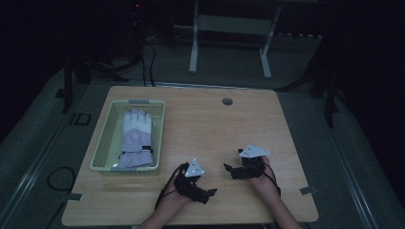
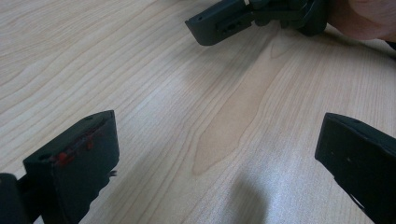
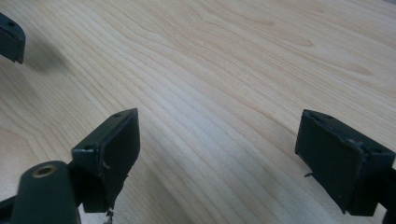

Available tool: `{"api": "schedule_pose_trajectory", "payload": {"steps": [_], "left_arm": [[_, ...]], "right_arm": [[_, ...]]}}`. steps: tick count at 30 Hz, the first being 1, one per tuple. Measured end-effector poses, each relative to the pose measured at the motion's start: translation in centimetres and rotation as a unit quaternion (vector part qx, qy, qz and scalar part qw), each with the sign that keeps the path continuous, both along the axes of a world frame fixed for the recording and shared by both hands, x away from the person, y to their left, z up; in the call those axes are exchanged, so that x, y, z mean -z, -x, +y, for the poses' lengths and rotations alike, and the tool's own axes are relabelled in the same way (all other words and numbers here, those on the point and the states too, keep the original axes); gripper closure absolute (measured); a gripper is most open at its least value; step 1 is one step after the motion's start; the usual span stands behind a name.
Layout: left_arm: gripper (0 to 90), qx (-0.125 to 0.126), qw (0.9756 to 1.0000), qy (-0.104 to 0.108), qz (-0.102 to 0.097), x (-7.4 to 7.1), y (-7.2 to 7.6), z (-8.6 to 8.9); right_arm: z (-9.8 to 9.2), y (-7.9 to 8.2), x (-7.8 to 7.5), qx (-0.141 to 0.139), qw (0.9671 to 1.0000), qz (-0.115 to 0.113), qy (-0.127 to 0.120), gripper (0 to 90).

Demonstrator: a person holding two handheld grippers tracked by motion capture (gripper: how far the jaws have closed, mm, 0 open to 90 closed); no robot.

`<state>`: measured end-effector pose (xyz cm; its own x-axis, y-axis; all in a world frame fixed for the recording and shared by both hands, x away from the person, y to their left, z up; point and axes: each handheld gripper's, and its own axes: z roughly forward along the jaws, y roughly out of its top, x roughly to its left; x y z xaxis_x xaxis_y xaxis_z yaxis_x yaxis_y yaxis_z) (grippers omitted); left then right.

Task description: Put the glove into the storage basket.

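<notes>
From the high view, a pale wooden table (image 1: 215,129) carries a light green slatted plastic basket (image 1: 106,143) at its left side, and a white and lavender padded glove (image 1: 136,139) lies flat inside it, fingers pointing away from the person. The left claw (image 1: 210,193) and right claw (image 1: 230,168) rest low near the table's front edge, tips turned towards each other, well apart from the basket; this looks like a rest pose, with the glove already put away.

In the left gripper view, the left claw (image 2: 219,154) is spread wide over bare wood, holding nothing, and the right claw (image 2: 205,28) shows farther off with the hand behind it.

In the right gripper view, the right claw (image 3: 224,149) is likewise spread and empty, above the wood grain.
</notes>
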<state>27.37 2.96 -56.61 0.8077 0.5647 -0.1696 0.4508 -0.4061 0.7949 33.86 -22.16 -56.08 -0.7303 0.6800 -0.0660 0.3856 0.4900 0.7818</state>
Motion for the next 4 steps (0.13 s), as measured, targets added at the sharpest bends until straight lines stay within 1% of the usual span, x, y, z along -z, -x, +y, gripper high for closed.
{"api": "schedule_pose_trajectory", "payload": {"steps": [2,4], "left_arm": [[0.0,-0.002,1.0,0.003,-0.002,-0.03,0.0,0.03],[0.0,-0.001,1.0,0.006,0.0,-0.09,-0.01,0.06]], "right_arm": [[0.07,0.04,0.01,-0.001,1.0,0.0,0.003,13.9],[0.05,0.06,-0.02,0.0,1.0,-0.002,0.0,13.9]]}}
